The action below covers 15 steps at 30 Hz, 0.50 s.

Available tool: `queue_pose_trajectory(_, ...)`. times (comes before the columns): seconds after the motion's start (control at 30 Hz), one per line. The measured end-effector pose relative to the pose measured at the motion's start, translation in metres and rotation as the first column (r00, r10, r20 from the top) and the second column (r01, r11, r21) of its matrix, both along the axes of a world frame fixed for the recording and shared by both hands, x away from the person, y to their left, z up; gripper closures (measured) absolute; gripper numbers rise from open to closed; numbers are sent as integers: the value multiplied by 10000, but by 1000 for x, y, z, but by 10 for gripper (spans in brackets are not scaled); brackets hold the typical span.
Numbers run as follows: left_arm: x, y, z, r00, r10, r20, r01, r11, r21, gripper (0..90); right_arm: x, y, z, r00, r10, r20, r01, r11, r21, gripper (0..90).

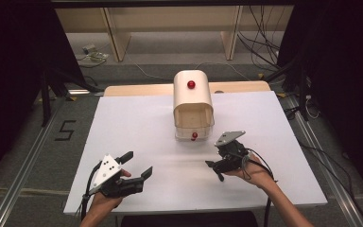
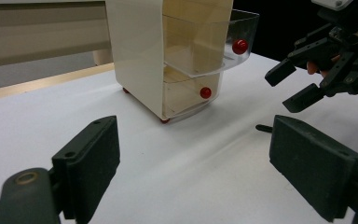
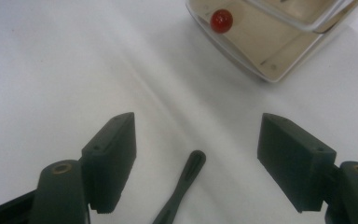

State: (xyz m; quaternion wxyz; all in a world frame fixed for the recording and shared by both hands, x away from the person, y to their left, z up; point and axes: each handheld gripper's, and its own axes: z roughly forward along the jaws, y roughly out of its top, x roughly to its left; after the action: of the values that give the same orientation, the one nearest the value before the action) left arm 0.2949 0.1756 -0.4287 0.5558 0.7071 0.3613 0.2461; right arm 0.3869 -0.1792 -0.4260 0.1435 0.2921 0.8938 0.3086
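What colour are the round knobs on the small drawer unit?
Red; the drawer knobs show best in the left gripper view.

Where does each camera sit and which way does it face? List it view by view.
High view: above the person's side, looking forward and down on the table; both forearms, left gripper and right gripper show.
Left gripper view: low along its open jaws toward the drawer box; the right gripper shows.
Right gripper view: down along its open jaws at a black stick.
All share the lower red knob.
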Motion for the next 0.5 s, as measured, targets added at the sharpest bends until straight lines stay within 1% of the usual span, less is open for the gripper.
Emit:
queue_pose_trajectory(0.1, 0, 0, 0, 10000, -8, -5, 8, 10000, -3, 159, 0, -1, -3, 9999, -40, -116, 39, 9999, -109, 292)
queue_pose_trajectory(0.17, 0, 0, 0, 10000, -13, -12, 13, 10000, -11, 159, 0, -2, -4, 9999, 1, -114, -4, 9998, -191, 292)
queue_pose_trajectory(0.33, 0, 0, 0, 10000, -24, 8, 24, 10000, -3, 159, 0, -4, -9, 9997, -87, -217, 79, 9992, -390, 292)
queue_pose_trajectory(0.5, 0, 0, 0, 10000, -21, -3, 21, 10000, -6, 159, 1, -6, -12, 9994, -140, -314, 125, 9988, -475, 293)
